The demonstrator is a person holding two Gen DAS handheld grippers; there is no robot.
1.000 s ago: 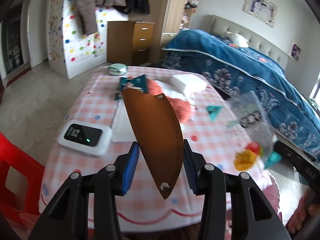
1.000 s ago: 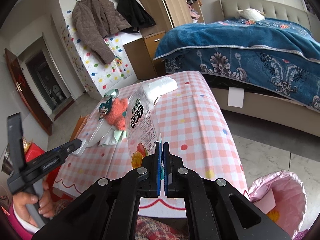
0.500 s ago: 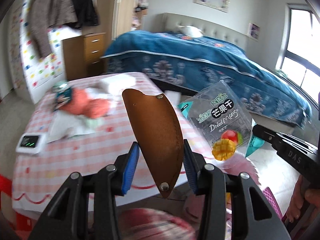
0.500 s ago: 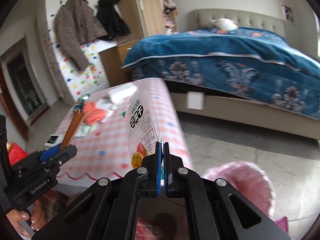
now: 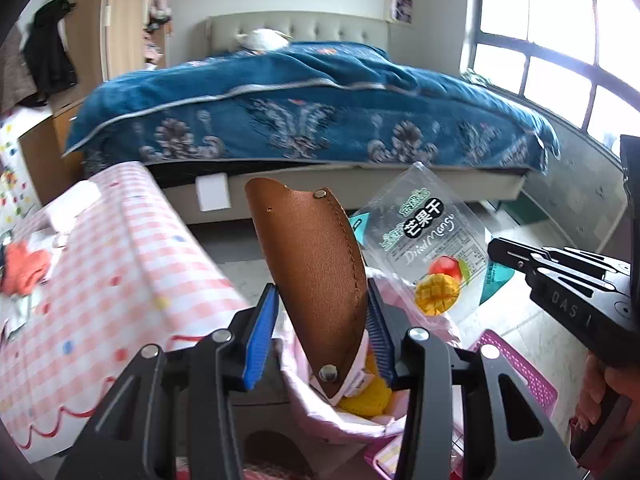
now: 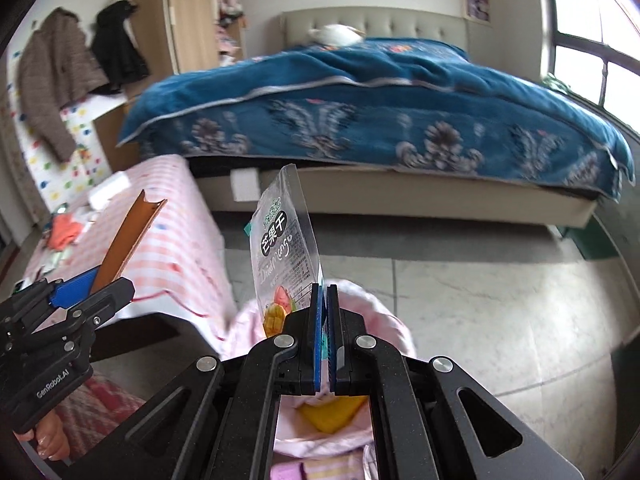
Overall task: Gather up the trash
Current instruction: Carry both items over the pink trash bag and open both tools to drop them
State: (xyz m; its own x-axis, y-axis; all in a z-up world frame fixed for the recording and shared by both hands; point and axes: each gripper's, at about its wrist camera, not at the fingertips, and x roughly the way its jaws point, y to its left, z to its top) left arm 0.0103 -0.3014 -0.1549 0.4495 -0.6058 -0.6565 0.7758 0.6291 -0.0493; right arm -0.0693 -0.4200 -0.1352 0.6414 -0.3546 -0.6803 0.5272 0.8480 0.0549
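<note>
The left gripper (image 5: 320, 336) has its blue pads clamped on the lower part of a brown leather sheath (image 5: 312, 272). The sheath's long axis runs up and away from the jaws, tilted a little to the left; its riveted narrow tip pokes out below the pads and its wide cut-off end sits highest. From the right wrist view it shows edge-on, slanting up and to the right out of the jaws.

The right gripper (image 6: 324, 340) is pressed all but together, pinching the bottom edge of a clear dried-mango bag (image 6: 286, 248). The bag stands upright above those jaws, its sealed top edge uppermost and its printed face turned to the left.

Directly beneath both pairs of jaws is a bin lined with a pink bag (image 5: 340, 416), something yellow (image 6: 332, 410) already lying inside. A pink plastic crate (image 5: 524, 368) sits just right of the bin. To the left of the jaws is the table under a pink checked cloth (image 5: 120, 264), with an orange fuzzy thing (image 5: 24, 268) and a white block (image 6: 108, 190) on it. Ahead, beyond bare tiled floor, stands a bed with a blue blanket (image 6: 360, 108). Nothing lies between the held pieces and the bin's mouth.
</note>
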